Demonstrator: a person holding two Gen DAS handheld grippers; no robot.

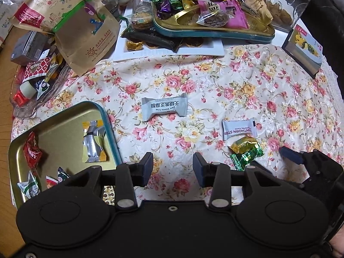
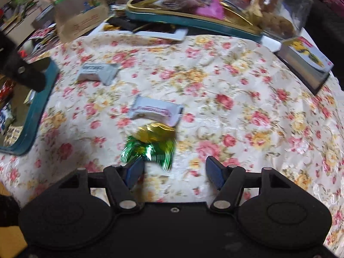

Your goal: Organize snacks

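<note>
Two hand-held grippers hover over a floral tablecloth [image 1: 215, 90] strewn with wrapped snacks. The left gripper [image 1: 173, 168] hangs with its jaws apart and nothing between them, above bare cloth just right of a gold tin tray [image 1: 64, 116] with a teal rim; the tray holds a silver-and-yellow packet [image 1: 93, 142], a red candy [image 1: 32, 151] and a few small wrappers at its near edge. Ahead of the left gripper lies a grey sesame crisp [image 1: 164, 108], alone on the cloth. To the right, a white hawthorn strip [image 1: 238, 129] lies touching a green-and-gold foil candy [image 1: 246, 151]. In the right wrist view, blurred by motion, the right gripper [image 2: 175, 173] is spread wide and empty, its left finger [image 2: 134, 172] at the near edge of the foil candy [image 2: 150, 144]; whether it touches the foil cannot be told. The hawthorn strip [image 2: 154, 111] sits just beyond that candy, the sesame crisp [image 2: 96, 72] farther back to the left. At the table's far side a second, heaped tin [image 1: 215, 32] of sweets rests on a white board [image 1: 169, 51], flanked by a brown paper bag [image 1: 81, 28], a glass jar [image 1: 286, 4] of biscuits and a box [image 1: 303, 49] with a yellow picture.
</note>
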